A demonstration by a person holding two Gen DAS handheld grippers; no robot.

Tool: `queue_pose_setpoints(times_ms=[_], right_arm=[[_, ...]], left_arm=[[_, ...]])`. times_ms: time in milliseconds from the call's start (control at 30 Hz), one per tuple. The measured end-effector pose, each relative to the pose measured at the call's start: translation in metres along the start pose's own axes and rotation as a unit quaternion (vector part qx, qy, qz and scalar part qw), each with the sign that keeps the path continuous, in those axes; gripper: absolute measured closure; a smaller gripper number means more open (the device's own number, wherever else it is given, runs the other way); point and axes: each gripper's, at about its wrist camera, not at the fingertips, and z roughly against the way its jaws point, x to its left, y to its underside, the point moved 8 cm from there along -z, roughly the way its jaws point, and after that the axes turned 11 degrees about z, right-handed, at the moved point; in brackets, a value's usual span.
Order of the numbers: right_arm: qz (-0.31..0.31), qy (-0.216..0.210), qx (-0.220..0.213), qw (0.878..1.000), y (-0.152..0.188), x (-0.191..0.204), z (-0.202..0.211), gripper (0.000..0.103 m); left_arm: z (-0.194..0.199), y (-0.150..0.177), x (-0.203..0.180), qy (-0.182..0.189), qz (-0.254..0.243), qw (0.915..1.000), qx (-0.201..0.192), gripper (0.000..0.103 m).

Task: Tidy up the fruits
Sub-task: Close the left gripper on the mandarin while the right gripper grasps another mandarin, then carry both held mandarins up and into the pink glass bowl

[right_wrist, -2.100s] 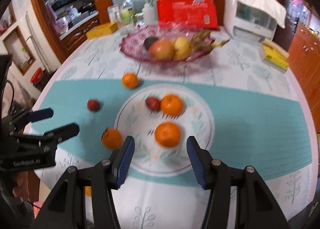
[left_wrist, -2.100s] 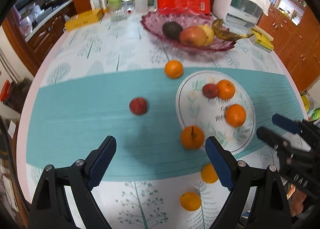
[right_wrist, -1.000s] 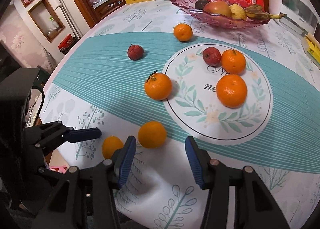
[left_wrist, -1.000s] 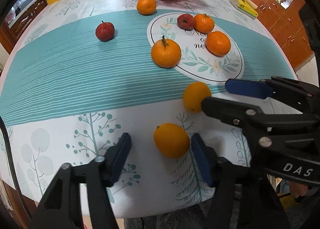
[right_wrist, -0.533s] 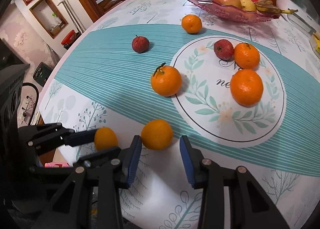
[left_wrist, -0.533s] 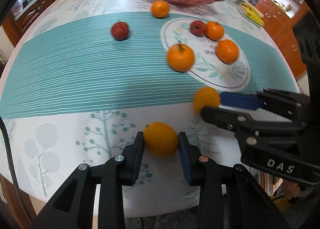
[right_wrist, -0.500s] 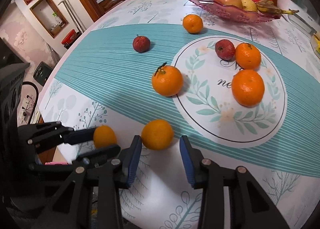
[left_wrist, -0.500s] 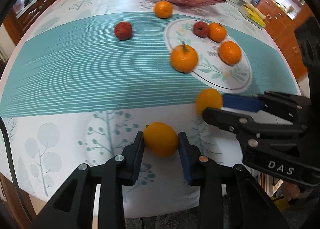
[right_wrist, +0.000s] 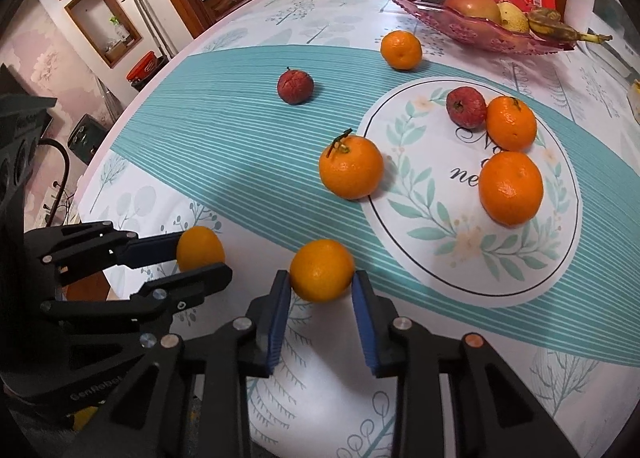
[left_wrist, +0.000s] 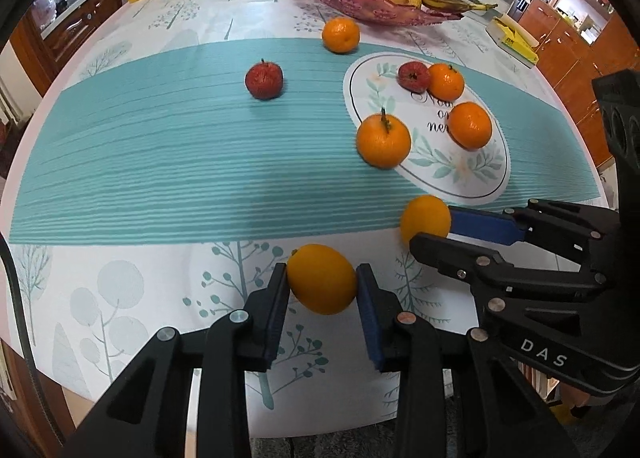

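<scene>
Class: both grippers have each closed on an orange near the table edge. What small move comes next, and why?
Probably lift both. The left gripper clamps its orange, the right gripper its orange; the round plate with three fruits has room.

Both wrist views close, angled down; share white plate [left_wrist: 496, 182] [right_wrist: 440, 278], probably whole table.

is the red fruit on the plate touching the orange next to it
Touching. In the right wrist view the red fruit and the orange on the plate meet with no gap; the left wrist view agrees.
</scene>
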Motion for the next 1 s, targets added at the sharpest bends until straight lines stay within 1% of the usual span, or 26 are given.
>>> queue_pose_setpoints(times_ms=[233,467,667,800,900,1000], right_arm=[[-0.009,0.009,-0.032,0.999,-0.014,-0.008,0.027,0.072],[-0.027,0.023,-0.087,0.996,-0.038,-0.021,0.07,0.072],[-0.041,0.038,-0.139,0.989,-0.068,-0.035,0.113,0.072],[-0.041,0.051,-0.163,0.984,-0.09,-0.045,0.137,0.072],[-0.032,0.074,-0.176,0.981,-0.112,-0.056,0.155,0.072],[-0.024,0.097,-0.187,0.977,-0.136,-0.069,0.172,0.072]], left_arm=[[0.012,-0.015,-0.009,0.0,-0.014,0.9999,-0.001,0.071],[0.038,-0.044,-0.024,-0.015,-0.051,0.9983,-0.023,0.071],[0.071,-0.089,-0.04,-0.023,-0.082,0.9946,-0.059,0.071],[0.098,-0.131,-0.051,-0.03,-0.101,0.9895,-0.099,0.071],[0.118,-0.169,-0.058,-0.032,-0.11,0.9846,-0.132,0.071],[0.133,-0.202,-0.065,-0.028,-0.116,0.981,-0.153,0.071]])
